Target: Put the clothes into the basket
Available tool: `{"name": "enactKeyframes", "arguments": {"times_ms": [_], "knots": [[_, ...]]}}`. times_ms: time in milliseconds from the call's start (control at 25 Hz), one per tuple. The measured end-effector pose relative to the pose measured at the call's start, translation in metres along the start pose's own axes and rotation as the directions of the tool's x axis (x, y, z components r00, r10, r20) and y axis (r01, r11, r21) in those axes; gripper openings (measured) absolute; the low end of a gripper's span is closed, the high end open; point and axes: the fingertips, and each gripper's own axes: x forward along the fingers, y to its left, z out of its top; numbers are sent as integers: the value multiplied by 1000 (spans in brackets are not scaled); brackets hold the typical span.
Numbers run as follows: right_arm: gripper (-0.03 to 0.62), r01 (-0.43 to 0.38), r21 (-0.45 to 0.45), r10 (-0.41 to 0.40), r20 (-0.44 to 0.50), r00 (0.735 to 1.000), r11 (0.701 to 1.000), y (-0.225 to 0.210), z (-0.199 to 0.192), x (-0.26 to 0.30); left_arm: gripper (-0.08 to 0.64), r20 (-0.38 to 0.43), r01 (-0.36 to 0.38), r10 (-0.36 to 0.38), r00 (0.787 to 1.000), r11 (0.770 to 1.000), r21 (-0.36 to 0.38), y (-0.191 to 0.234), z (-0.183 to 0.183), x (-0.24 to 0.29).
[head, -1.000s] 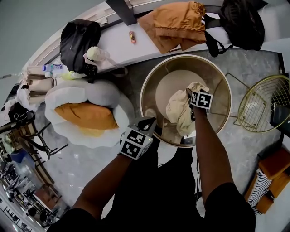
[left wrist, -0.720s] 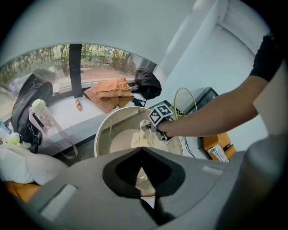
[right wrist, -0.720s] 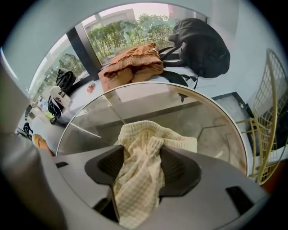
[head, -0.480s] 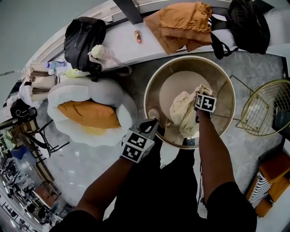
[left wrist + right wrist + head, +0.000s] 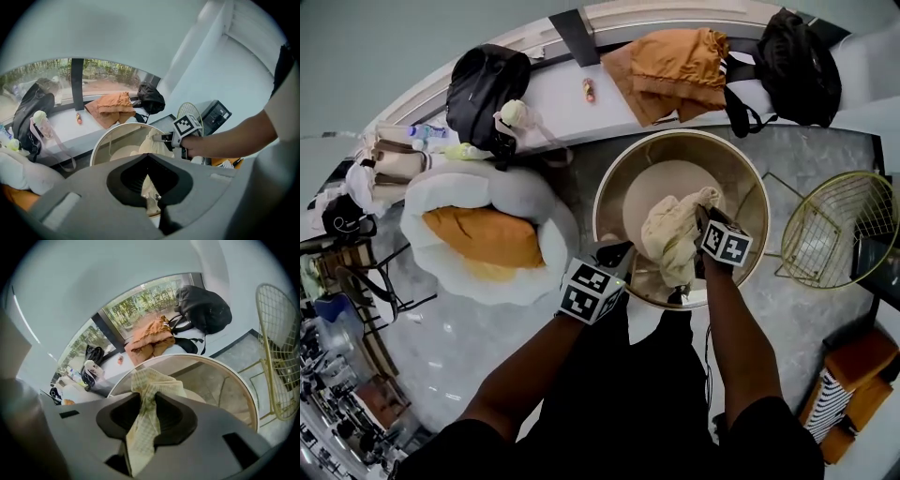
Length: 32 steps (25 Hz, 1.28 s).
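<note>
Grey stone floor, round basket [image 5: 741,173] at centre: right gripper [image 5: 699,216], jaws just closing, pinches cream cloth [image 5: 666,234] over it; left gripper [image 5: 619,251], lower left of the basket, jaws nearly together.

Soft, bright daylight comes evenly from the window [image 5: 108,72]. Fisheye distortion bends every edge and the corners vignette black; shadows are faint.

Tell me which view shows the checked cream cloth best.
Right gripper view: the checked cream cloth fills the centre, weave visible, pinched by the right hand-held gripper, whose jaws have just been closing. Head view shows it small, dangling over the metal tub; left gripper view shows only part.
</note>
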Motion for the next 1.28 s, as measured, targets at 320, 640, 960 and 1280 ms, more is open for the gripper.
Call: {"name": "enactKeyframes", "arguments": {"times_ms": [320, 640, 960, 1280], "knots": [[86, -167, -73, 174, 89, 981, 983, 64, 25, -92, 0, 69, -27, 26, 997, 1000, 10, -34, 31, -32], [83, -279, -196, 311, 158, 937, 940, 104, 58, -186, 0, 144, -65, 58, 988, 997, 44, -75, 57, -61], [81, -354, -382, 444, 179, 878, 854, 125, 77, -276, 0, 293, -102, 94, 952, 995, 13, -135, 78, -103], [80, -437, -499, 560, 123, 819, 748, 137, 62, -353, 0, 412, -183, 202, 889, 979, -86, -183, 65, -149]]}}
